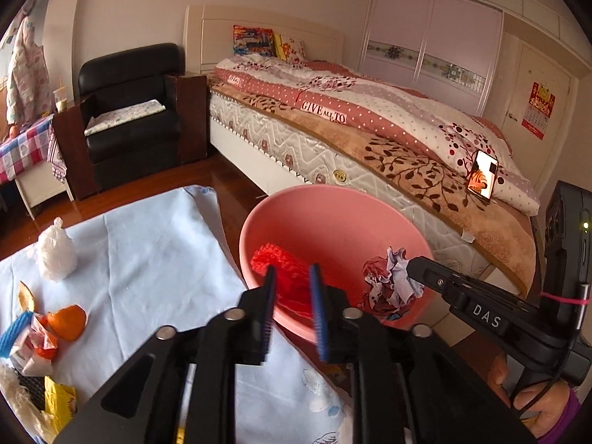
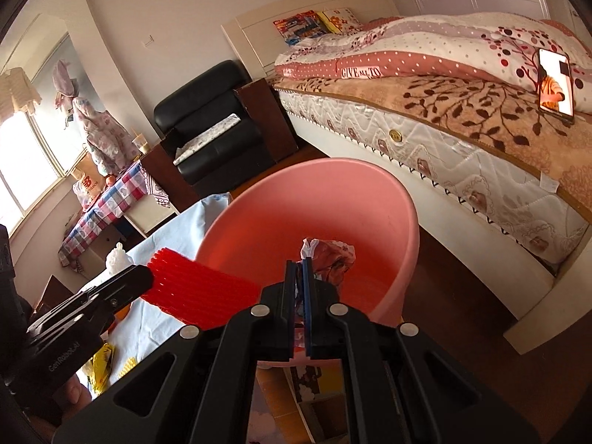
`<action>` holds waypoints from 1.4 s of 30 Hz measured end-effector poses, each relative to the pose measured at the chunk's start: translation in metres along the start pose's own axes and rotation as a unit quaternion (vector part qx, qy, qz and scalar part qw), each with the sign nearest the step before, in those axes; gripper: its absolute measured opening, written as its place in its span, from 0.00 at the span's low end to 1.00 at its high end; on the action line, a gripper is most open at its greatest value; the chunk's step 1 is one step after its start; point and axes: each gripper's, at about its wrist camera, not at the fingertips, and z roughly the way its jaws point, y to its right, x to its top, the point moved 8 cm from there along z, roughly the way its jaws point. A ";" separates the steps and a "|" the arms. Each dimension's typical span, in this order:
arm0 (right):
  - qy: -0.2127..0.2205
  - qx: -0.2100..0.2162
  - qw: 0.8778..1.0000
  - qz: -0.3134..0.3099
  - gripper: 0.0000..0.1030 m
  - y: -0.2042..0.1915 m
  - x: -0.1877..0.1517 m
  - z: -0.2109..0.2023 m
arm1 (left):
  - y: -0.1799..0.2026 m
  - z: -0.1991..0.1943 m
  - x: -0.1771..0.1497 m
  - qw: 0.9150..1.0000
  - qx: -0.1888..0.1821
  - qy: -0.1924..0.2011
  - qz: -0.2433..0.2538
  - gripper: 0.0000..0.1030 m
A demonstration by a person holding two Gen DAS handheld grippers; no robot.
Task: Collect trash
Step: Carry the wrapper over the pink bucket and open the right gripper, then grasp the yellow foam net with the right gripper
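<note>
We hold both grippers out over the pink plastic basin, which sits just beyond the edge of the pale blue cloth and beside the bed. In the left wrist view our left gripper points toward 12 o'clock with its jaws standing apart, a clear gap between the blue pads. A red ribbed foam sleeve shows between and just past the fingertips; from the right wrist view the same red sleeve sticks out from the left gripper's tip across the basin rim, so it looks pinched at its near end, though the contact itself is hidden behind the fingers.

Our right gripper also aims toward 12 o'clock, tilted down into the basin. Its jaws are nearly together, clamped on a crumpled printed wrapper that bulges out above the fingertips, over the basin's inside. In the left wrist view that arm comes in from 3 o'clock, with the wrapper at its tip, low against the basin's right wall.

At 9 o'clock on the cloth lie a knotted white plastic bag, an orange peel, a small pile of cartons and wrappers and a yellow packet; the pile is cut off by the lens edge and hard to sort out. A phone leans on the bed's quilt at 2 o'clock.
</note>
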 end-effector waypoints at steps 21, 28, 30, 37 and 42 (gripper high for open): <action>0.000 0.017 1.000 -0.020 0.37 -0.023 -0.011 -0.014 | -0.028 -0.032 -0.001 0.999 0.006 0.014 -0.046 0.47; 0.012 0.049 0.996 -0.075 0.37 -0.067 -0.027 -0.029 | -0.054 -0.068 -0.005 0.997 0.025 0.033 -0.068 0.48; 0.003 0.068 0.994 -0.088 0.37 -0.081 -0.034 -0.030 | -0.065 -0.081 -0.008 0.996 0.037 0.041 -0.074 0.48; -0.015 0.107 0.985 -0.136 0.37 -0.129 -0.063 -0.039 | -0.122 -0.134 -0.026 0.988 0.096 0.067 -0.105 0.48; -0.043 0.118 0.980 -0.154 0.37 -0.153 -0.087 -0.036 | -0.170 -0.169 -0.054 0.977 0.147 0.068 -0.135 0.48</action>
